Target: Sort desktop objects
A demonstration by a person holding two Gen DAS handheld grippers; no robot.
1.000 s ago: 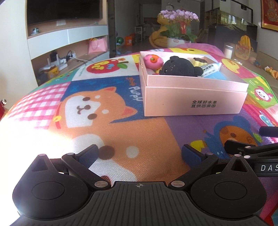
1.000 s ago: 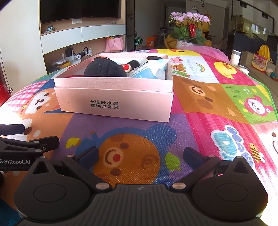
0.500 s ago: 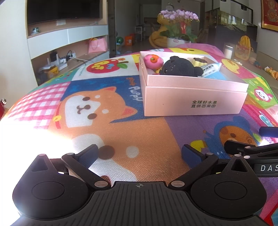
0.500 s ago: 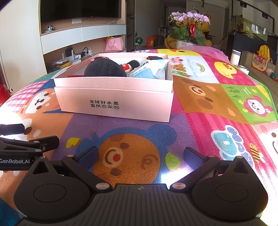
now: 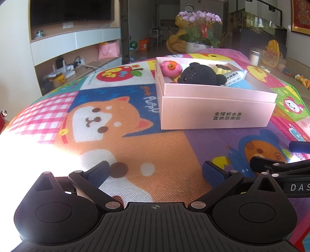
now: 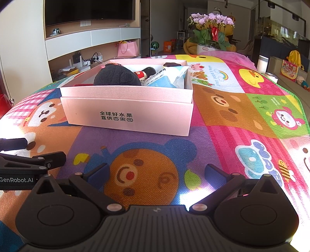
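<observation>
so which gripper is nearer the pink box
Neither clearly. The left gripper sits in front of the pink box, off its left corner; the right gripper faces its right half.

A home living room; a dark wall-mounted television (image 6: pixel 89 10) far left above a built-in shelf unit (image 6: pixel 93 38) cluttered with chargers, cables and a pink gift bag (image 6: pixel 127 48); potted purple orchids (image 6: pixel 211 19) far centre; a doorway beyond onto further rooms; a cartoon-animal play mat (image 6: pixel 242 108) covering the near surface; soft toys and a yellow bag (image 6: pixel 294 56) far right; a framed red picture (image 5: pixel 301 15) on the right wall.
</observation>
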